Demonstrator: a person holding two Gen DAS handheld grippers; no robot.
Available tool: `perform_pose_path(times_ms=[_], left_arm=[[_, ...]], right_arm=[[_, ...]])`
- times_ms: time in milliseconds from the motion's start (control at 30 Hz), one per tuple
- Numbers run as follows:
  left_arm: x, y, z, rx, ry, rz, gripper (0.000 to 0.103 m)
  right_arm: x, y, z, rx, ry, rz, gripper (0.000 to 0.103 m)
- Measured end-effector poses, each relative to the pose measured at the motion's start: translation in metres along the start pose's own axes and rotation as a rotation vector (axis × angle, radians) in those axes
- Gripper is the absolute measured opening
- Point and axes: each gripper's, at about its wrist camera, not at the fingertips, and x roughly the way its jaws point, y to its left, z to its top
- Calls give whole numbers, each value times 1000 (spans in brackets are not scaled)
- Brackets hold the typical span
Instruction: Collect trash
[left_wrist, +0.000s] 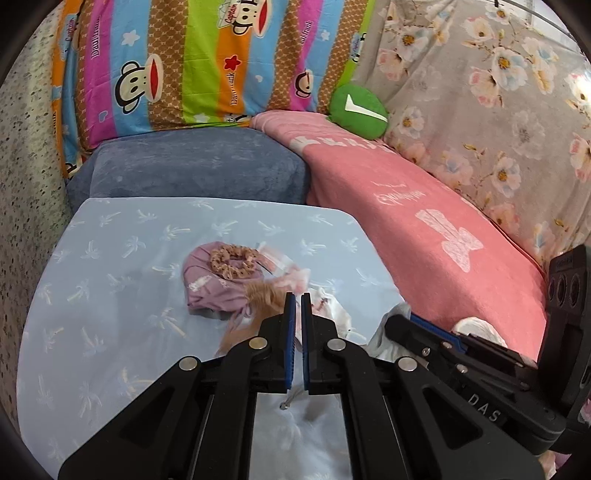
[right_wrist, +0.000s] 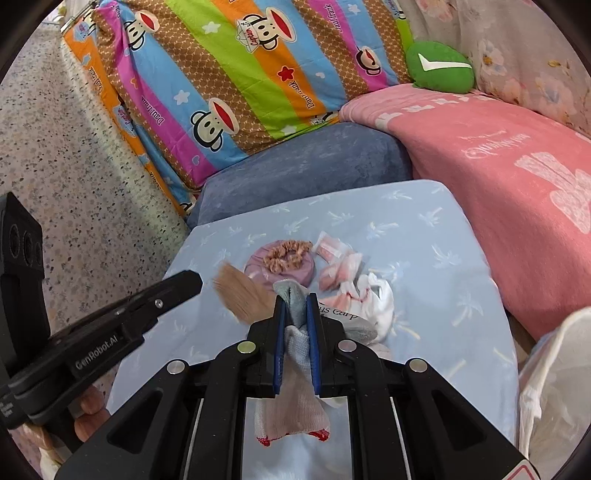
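The right gripper (right_wrist: 295, 306) is clamped on a grey-and-white knit sock (right_wrist: 295, 384) above the pale blue palm-print desk (right_wrist: 461, 258). The left gripper (left_wrist: 295, 306) is shut, seemingly pinching a tan fluffy tuft (right_wrist: 240, 295). Probably best to carry both steady toward the white plastic bag (right_wrist: 554, 387), keeping grips firm so nothing drops onto the pink wrappers (right_wrist: 340, 266).

My left camera sits just behind my left gripper (left_wrist: 295, 295), looking forward and steeply down onto the blue table (left_wrist: 110, 258) from close above. My right camera does the same behind my right gripper (right_wrist: 296, 295), angled in from the other side. Both share the table (right_wrist: 424, 229), the pink blanket (left_wrist: 424, 221) and striped pillow (left_wrist: 184, 66); each catches the other gripper at its edge.
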Motion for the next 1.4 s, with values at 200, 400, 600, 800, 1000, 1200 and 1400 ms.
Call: perform_pose_path(times_ms=[200,400,600,800,1000,1200,1400], left_arm=[[-3,-9,-28,11,62,-29,3],[13,3,-66,4,168,28,31],[24,10,-83,2,198,93,72],[57,19,-77,-33,232,131,76],[85,32,-75,-85,276,140,56],[90,32,-77,-106,332,90,11],[72,27,-71,-87,305,76,4]], right_arm=[[-11,-17,-35,20,61,-26,11],[-3,-37,-63,56,123,-58,16],[4,-52,-76,88,145,-70,16],[6,-61,-78,105,150,-76,16],[13,-71,-77,127,168,-86,21],[23,-77,-75,136,188,-98,30],[31,-70,-72,117,198,-97,24]])
